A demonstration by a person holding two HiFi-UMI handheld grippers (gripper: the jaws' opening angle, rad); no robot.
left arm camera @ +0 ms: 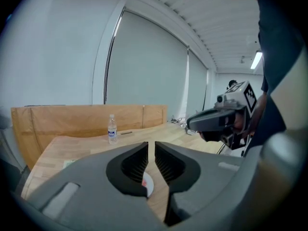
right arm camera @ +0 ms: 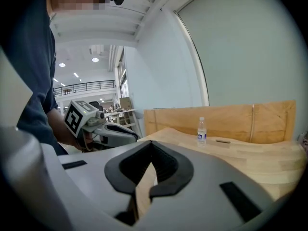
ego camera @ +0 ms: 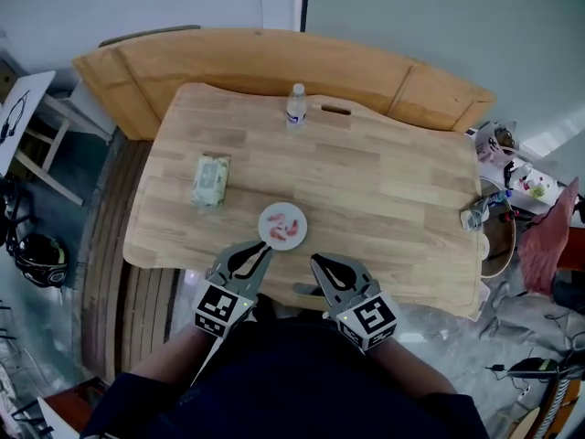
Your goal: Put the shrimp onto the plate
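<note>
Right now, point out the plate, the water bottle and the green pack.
plate (ego camera: 282, 208), head view, bare far rim.
water bottle (ego camera: 295, 108), head view, its body.
green pack (ego camera: 211, 179), head view, middle of top face.

A pale wooden table (ego camera: 384, 181) fills the middle of the room, and a curved wooden bench back (ego camera: 256, 62) wraps its far edge. Behind it rises a plain grey-white wall (ego camera: 439, 16) with tall frosted window panels (left arm camera: 144, 66). The white slatted ceiling (left arm camera: 226, 28) carries a strip light (left arm camera: 256, 60). At the left stands a white-framed chair (ego camera: 57, 140) on a grey-blue floor (ego camera: 96, 167).
</note>
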